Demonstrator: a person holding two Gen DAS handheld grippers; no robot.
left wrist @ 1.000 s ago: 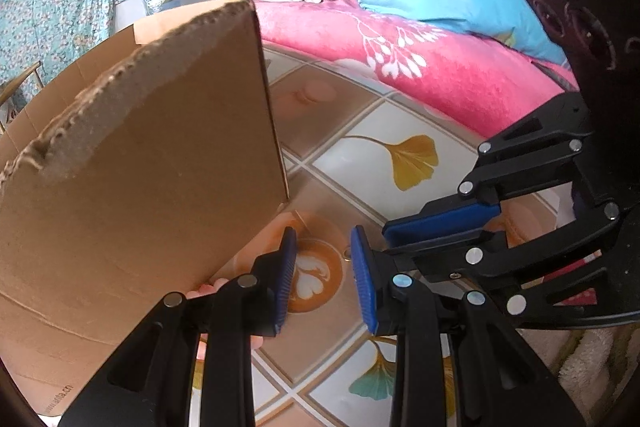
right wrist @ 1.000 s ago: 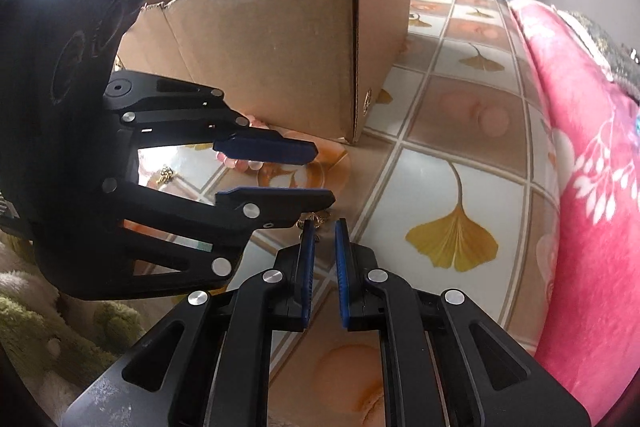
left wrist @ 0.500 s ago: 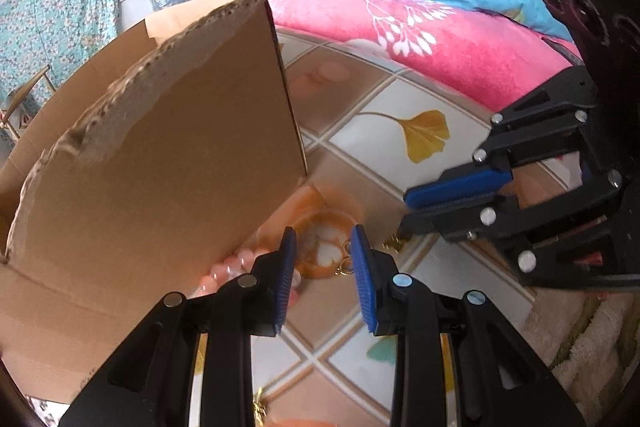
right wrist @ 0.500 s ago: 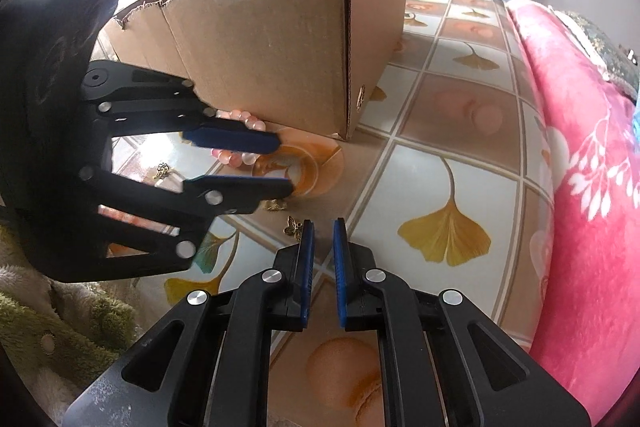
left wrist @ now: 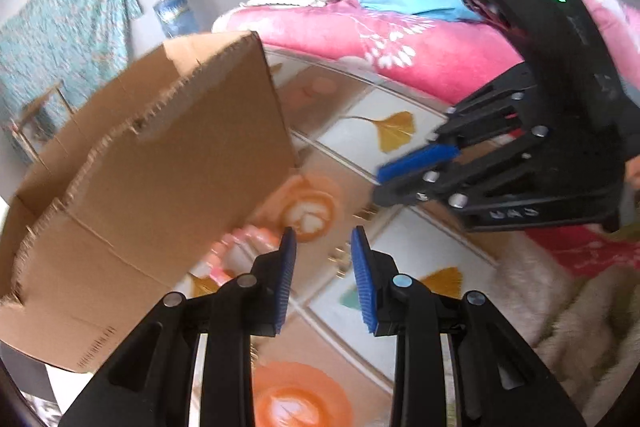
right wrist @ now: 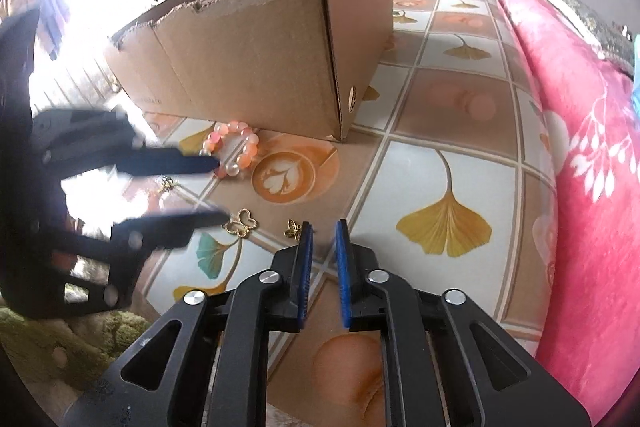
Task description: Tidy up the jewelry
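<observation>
A glossy patterned floor (right wrist: 452,131) with ginkgo-leaf and latte prints runs beside a pink blanket (right wrist: 592,163). An open cardboard box (right wrist: 260,67) stands on it. Just in front of the box lies a peach bead bracelet (right wrist: 236,151); nearer, a gold butterfly charm (right wrist: 242,223) and a smaller gold charm (right wrist: 293,228) lie apart on the floor. The left tool (left wrist: 323,251) hangs angled downward, blurred, its jaws partly apart with nothing between. The right tool (right wrist: 322,233), also angled down just beside the small charm, is narrow and opening, empty.
</observation>
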